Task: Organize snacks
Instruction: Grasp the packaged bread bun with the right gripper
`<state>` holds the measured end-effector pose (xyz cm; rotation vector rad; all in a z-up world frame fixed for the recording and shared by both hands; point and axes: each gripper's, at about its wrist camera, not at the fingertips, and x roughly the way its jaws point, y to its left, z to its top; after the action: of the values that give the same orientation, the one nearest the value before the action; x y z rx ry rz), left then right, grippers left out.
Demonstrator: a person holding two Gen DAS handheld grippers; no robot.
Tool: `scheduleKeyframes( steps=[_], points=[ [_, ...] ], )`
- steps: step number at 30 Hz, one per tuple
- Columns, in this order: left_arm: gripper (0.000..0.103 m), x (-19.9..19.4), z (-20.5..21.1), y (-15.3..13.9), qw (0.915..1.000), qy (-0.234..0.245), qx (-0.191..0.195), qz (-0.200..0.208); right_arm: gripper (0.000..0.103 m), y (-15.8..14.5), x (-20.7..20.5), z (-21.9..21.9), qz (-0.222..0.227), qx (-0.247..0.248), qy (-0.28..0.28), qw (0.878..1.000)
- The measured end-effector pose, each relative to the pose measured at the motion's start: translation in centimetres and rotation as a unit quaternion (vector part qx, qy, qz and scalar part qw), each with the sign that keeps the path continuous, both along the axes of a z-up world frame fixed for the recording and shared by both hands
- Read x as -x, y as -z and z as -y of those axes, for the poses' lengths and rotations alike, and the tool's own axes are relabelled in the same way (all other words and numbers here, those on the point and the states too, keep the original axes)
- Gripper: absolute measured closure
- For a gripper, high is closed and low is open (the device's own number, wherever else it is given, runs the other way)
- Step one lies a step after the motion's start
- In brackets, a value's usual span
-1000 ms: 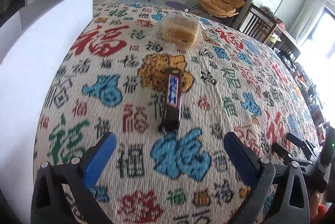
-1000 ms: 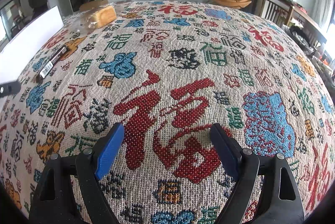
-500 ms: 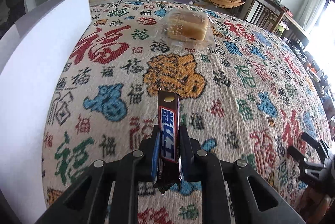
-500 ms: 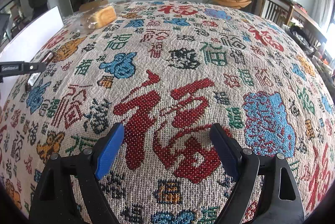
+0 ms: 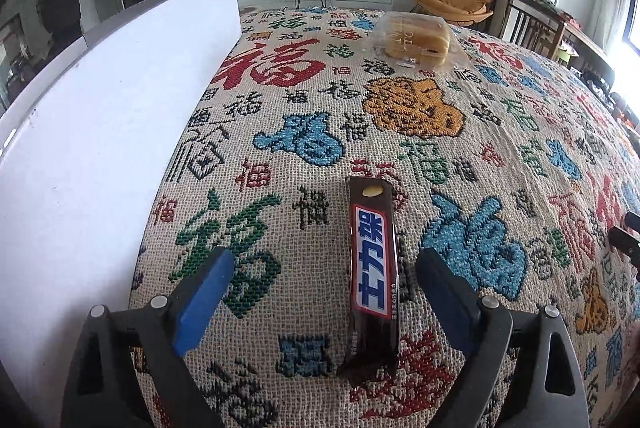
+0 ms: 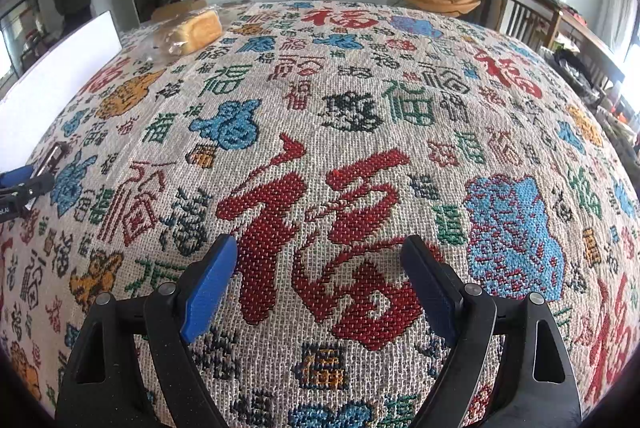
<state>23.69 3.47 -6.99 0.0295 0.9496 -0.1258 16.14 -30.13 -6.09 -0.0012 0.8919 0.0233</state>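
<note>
A dark brown chocolate bar (image 5: 372, 268) with a blue and white label lies lengthwise on the patterned tablecloth (image 5: 460, 155). It sits between the jaws of my left gripper (image 5: 324, 260), nearer the right finger. The jaws are opening and neither blue pad touches the bar. A bagged loaf of bread (image 5: 416, 37) rests at the far side of the table and also shows as the loaf (image 6: 192, 31) in the right wrist view. My right gripper (image 6: 320, 256) hovers open over a big red character with nothing between its fingers. My left gripper (image 6: 24, 183) appears at that view's left edge.
A tall white box wall (image 5: 100, 131) runs along the left of the table, close to my left gripper; the same white wall (image 6: 60, 75) shows at far left in the right wrist view. Chairs and a TV cabinet stand beyond the table.
My left gripper shut on the chocolate bar, carried it nearer the white box, then opened; the bar now lies loose between its jaws. The right gripper has stayed still.
</note>
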Motion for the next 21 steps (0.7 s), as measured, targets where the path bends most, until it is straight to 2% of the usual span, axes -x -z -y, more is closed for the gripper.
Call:
scheduleKeyframes(
  steps=[4,6,8,12,15,18,21],
  points=[
    [0.001,-0.4,0.2,0.3,1.0000,0.000,-0.005,-0.006,0.014,0.0,-0.3,-0.2,-0.008,0.000,-0.004,1.000],
    [0.000,-0.4,0.2,0.3,1.0000,-0.001,-0.005,-0.007,0.015,-0.6,-2.3,-0.6,-0.059,-0.001,-0.011,0.998],
    [0.000,-0.4,0.2,0.3,1.0000,-0.001,-0.004,-0.007,0.017,-2.2,-5.7,-1.8,-0.088,-0.032,-0.027,0.995],
    [0.000,-0.4,0.2,0.4,1.0000,-0.001,-0.004,-0.007,0.016,-7.8,-13.4,-6.4,-0.044,-0.068,-0.043,0.996],
    [0.000,-0.4,0.2,0.4,1.0000,-0.001,-0.003,-0.007,0.016,-10.0,-20.2,-10.5,-0.029,-0.075,-0.046,0.996],
    [0.000,-0.4,0.2,0.4,1.0000,-0.001,-0.003,-0.007,0.016,-9.6,-25.5,-14.1,-0.027,-0.062,-0.014,0.998],
    [0.000,-0.4,0.2,0.4,1.0000,-0.001,-0.003,-0.007,0.016,-7.2,-29.4,-17.3,-0.049,-0.030,0.018,0.998]
  ],
)
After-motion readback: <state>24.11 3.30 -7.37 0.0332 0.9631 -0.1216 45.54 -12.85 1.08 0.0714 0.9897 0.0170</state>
